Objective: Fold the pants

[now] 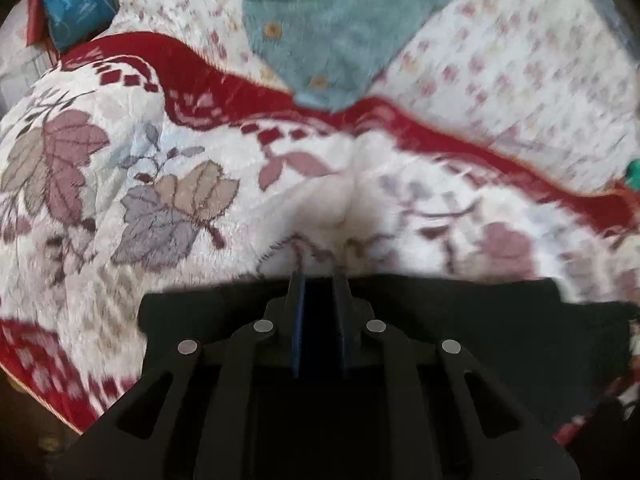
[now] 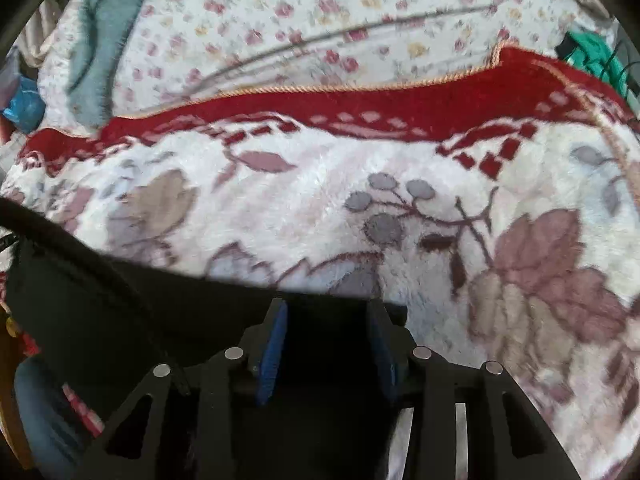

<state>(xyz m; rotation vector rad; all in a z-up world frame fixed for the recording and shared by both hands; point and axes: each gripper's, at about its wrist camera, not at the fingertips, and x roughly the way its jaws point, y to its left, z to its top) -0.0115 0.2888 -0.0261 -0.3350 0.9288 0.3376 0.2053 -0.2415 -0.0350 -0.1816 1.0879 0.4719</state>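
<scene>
Two grippers low over the near edge of the black pants, both angled down at the bed.

Biggest thing is the floral blanket (image 1: 120, 184) with its red border, spread across the bed; a teal fleece garment (image 1: 332, 28) lies beyond it, well apart. Pants (image 1: 460, 320) lie as a dark band across the bottom of both views, long axis running side to side, under and just ahead of each tool. Left gripper (image 1: 320, 280): fingers nearly pressed together, and it looks like they pinch the pants edge, though black on black hides the contact. Right gripper (image 2: 328, 308): fingers spread partway, cloth edge between them, pads not pressing. My read: right has let go, so left is the hand placed to carry the fold.
</scene>
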